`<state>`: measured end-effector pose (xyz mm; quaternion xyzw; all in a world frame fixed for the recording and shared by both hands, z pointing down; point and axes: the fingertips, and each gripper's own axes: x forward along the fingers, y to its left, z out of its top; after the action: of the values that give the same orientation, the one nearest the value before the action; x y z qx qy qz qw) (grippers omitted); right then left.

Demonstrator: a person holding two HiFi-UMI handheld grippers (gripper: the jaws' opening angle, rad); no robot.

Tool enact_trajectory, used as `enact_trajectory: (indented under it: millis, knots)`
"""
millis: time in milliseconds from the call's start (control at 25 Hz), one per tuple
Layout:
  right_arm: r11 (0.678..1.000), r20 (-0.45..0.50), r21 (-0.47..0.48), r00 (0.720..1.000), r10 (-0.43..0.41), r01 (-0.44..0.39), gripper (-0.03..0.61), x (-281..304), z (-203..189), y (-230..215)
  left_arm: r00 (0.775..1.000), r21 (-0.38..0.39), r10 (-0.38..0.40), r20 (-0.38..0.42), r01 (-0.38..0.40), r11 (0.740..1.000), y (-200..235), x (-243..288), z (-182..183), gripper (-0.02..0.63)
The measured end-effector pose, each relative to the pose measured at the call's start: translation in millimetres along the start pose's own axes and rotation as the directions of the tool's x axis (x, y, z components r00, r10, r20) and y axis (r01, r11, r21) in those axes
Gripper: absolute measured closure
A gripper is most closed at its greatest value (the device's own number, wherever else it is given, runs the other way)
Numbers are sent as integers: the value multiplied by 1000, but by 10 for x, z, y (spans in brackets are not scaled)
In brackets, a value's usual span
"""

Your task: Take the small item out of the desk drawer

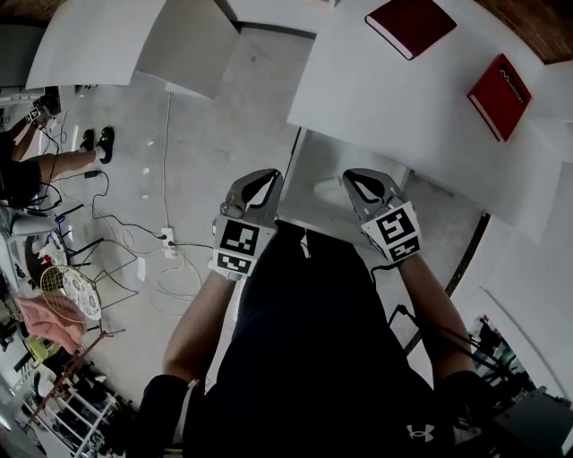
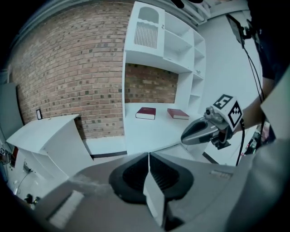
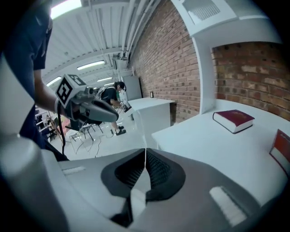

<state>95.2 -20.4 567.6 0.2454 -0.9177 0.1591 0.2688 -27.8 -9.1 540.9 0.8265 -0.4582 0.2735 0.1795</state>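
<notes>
The white desk fills the upper right of the head view, with two red books on it. Just below its near edge lies a pale grey panel; I cannot tell whether it is the drawer, and no small item shows. My left gripper and right gripper hang side by side in front of that edge, over my dark shirt. Both are shut and empty: the left jaws meet in a thin line, and so do the right jaws. Each gripper view shows the other gripper.
A white shelf unit rises from the desk against a brick wall. A second white desk stands at the upper left. On the grey floor lie cables and a power strip. A seated person and clutter are at the far left.
</notes>
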Motion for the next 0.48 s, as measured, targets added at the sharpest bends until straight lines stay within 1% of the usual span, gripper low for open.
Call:
enact_trajectory:
  millis: [120,200,320,480]
  knots:
    - [999,-96,-34,995,28,-31,556,251,-281,65,997,-8,-62,-54,62,998,-125,133,-291,603]
    - [997,-169,-60,985,43,-54,547,374,-504,102,992,-23,-99,-84,97,995,-184,193,-476,603]
    - [990,-268,-104,961,65,-96,534,495,-820,100,986,-47,-119,-114,115,992,-179,266,-681,603]
    - [982,-361,-140,930,69,-128,526,627,-1174,15,977,-46,-146,-154,141,989,-176,341,-867,603]
